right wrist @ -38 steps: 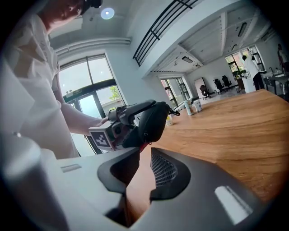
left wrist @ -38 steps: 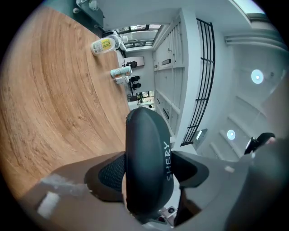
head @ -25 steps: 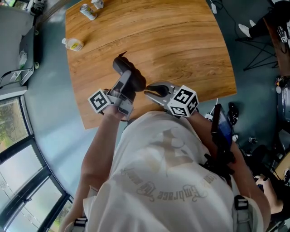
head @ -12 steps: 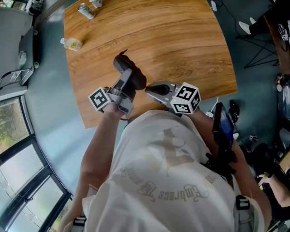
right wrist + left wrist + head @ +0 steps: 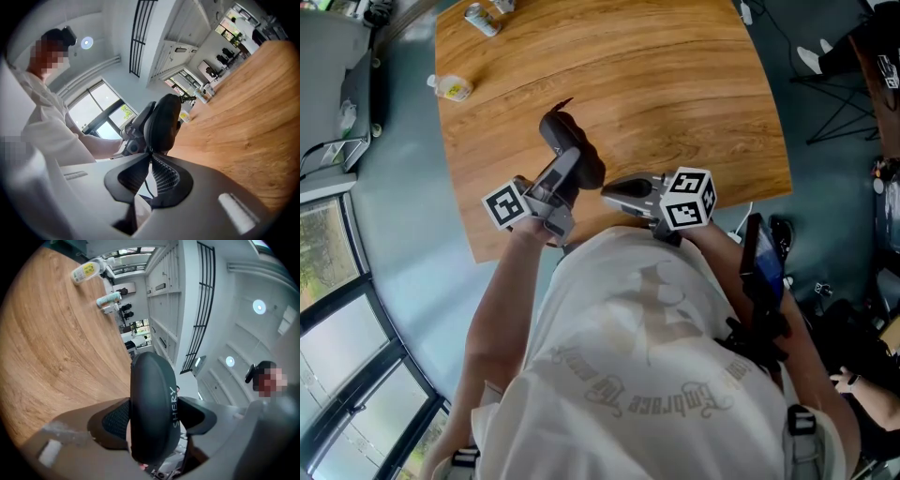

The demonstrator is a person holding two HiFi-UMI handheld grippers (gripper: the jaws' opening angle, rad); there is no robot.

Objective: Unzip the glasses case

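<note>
Black case: glasses case (image 5: 571, 142), hard oval shell, held in the air over the near edge of the wooden table (image 5: 675, 94), not resting on it.
Left gripper (image 5: 566, 171): jaws set wide around the middle of the case, both pads pressed against its flanks; this is the holding side. White lettering runs along the shell in the left gripper view.
Right gripper (image 5: 150, 156): jaws brought together to a point at the end of the case nearest it; something small and dark sits pinched at the tips, most likely the zip pull (image 5: 149, 151). A thin dark cord (image 5: 146, 183) hangs down between the pads.
Zip state: the two halves of the shell lie flush in both gripper views, with no gap showing; the zip track itself is too fine to follow.
Progress (judgement): grip and pinch are set, unzipping has not visibly begun or has barely begun. Left to do: draw the pull around the rim.
Background: small bottle (image 5: 450, 89) at the table's far left, well apart.
</note>
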